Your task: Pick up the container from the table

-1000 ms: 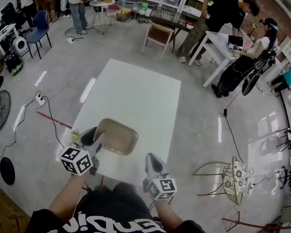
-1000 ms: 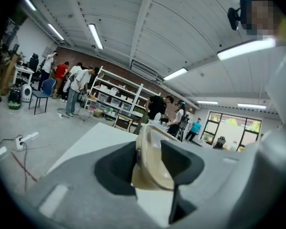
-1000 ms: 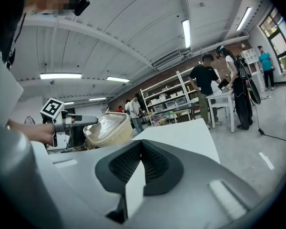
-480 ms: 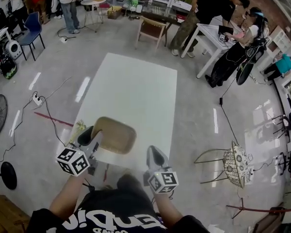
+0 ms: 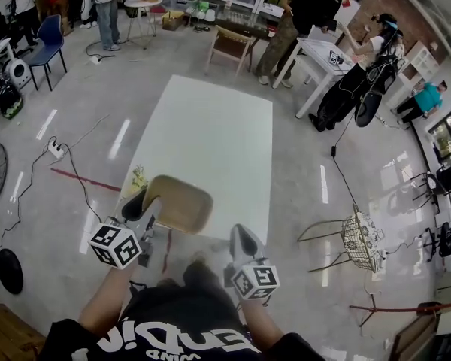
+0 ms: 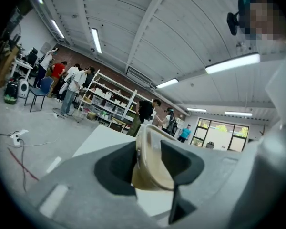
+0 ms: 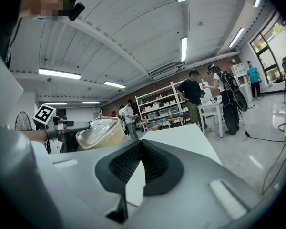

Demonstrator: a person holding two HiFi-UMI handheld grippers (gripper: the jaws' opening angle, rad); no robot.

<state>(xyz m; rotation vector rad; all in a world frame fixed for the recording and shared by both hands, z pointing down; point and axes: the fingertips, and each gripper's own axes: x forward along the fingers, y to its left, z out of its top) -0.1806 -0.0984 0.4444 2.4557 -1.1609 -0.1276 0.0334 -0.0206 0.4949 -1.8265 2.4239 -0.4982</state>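
Observation:
The container [image 5: 182,203] is a tan rectangular tub with a clear lid. It hangs in the air at the near left corner of the white table [image 5: 210,126], partly over the floor. My left gripper [image 5: 146,206] is shut on its left rim; in the left gripper view the tub's edge [image 6: 150,162] stands wedged between the dark pads. The right gripper view shows the tub [image 7: 100,132] tilted, with the left gripper [image 7: 62,128] on its side. My right gripper [image 5: 243,244] hovers off the table's near edge, jaws [image 7: 140,145] shut with nothing in them.
Several people stand at the far end near shelves, a wooden chair [image 5: 230,47] and a white desk [image 5: 327,55]. A wire chair [image 5: 357,243] stands on the floor to the right. Cables and a red strip [image 5: 83,179] lie on the floor to the left.
Both grippers and the held container have drawn back toward the table's near edge; the table now sits farther away in the head view. Neither grip looks different.

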